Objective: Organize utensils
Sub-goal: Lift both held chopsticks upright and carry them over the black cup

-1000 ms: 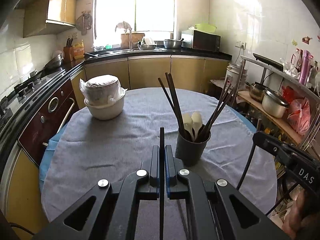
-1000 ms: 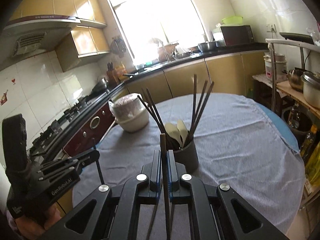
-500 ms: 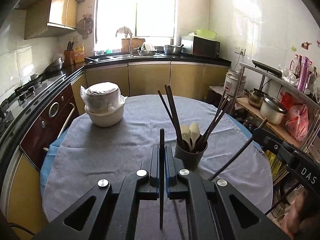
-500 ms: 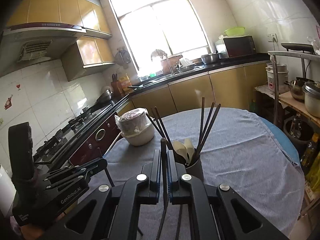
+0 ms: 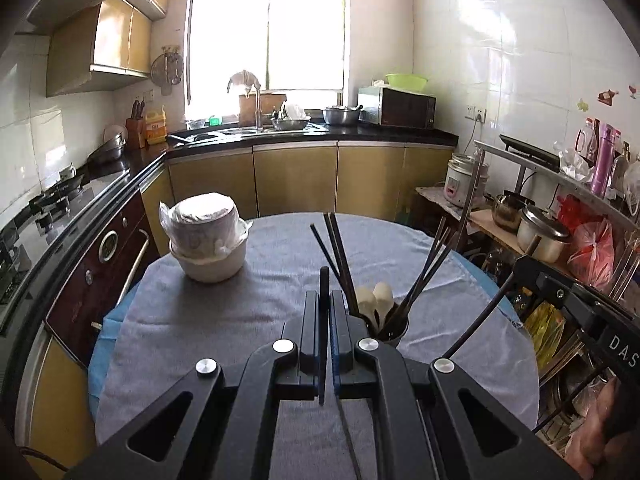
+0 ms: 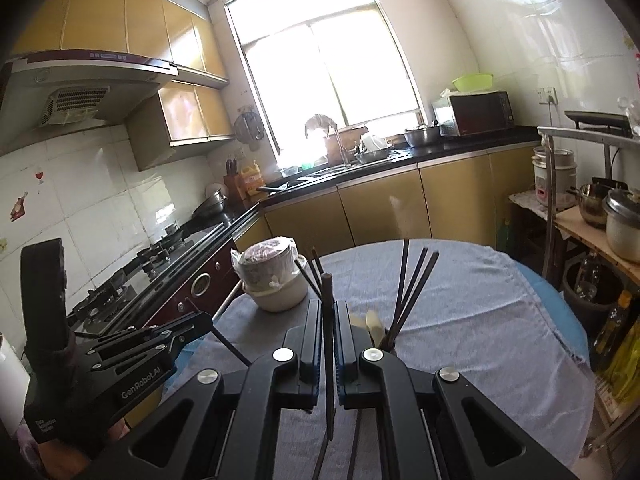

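Left wrist view shows the left gripper, clamped on 1 dark chopstick, now higher above the table than 1 second ago, the utensil cup sitting lower, while the right gripper pinches a brown chopstick.

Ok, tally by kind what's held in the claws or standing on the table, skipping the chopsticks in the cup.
Held chopsticks: 2, one in the left claw, one in the right claw
White spoons: 2
Cup: 1
White bowl: 1
Wrapped container: 1
Total: 7
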`<state>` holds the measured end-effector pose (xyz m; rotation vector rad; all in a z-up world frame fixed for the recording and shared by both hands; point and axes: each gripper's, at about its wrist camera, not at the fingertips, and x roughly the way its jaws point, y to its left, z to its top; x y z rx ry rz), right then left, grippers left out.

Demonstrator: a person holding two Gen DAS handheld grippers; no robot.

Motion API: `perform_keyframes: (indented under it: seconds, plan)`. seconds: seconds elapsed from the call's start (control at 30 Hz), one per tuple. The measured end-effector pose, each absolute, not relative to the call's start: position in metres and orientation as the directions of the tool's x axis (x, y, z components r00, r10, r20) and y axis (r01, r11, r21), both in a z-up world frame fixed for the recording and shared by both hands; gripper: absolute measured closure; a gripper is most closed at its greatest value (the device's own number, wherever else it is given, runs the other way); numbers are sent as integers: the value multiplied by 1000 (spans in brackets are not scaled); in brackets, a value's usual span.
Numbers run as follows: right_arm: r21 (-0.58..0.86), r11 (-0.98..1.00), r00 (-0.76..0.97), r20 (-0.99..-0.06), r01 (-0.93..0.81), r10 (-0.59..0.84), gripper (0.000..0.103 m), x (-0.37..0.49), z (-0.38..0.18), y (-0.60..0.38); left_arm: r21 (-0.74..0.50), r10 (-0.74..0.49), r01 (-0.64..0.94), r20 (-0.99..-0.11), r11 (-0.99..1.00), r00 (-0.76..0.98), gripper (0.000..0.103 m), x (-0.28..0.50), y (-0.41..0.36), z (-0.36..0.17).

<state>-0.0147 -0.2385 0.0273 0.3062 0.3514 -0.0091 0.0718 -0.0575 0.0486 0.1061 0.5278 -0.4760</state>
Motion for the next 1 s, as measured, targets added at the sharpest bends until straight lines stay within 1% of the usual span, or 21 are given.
perform_keyframes:
  seconds: [0.33, 0.73, 0.9, 1.0]
  plan:
    - [260, 963, 951, -310, 66, 19, 97, -6, 59, -243, -5, -427, 485, -482, 874, 765, 98, 80, -65, 78]
    - [213, 973, 956, -294, 88, -23, 97, 30, 94, -253, 27, -461, 527, -450, 849, 765, 98, 102, -87, 129]
    - [219, 969, 956, -289, 111, -45, 97, 47, 100, -261, 21, -484, 545, -432, 838, 761, 98, 109, -100, 142]
    - [228, 966, 955, -291, 124, -54, 97, 57, 100, -267, -18, -509, 557, -433, 830, 744, 98, 116, -110, 142]
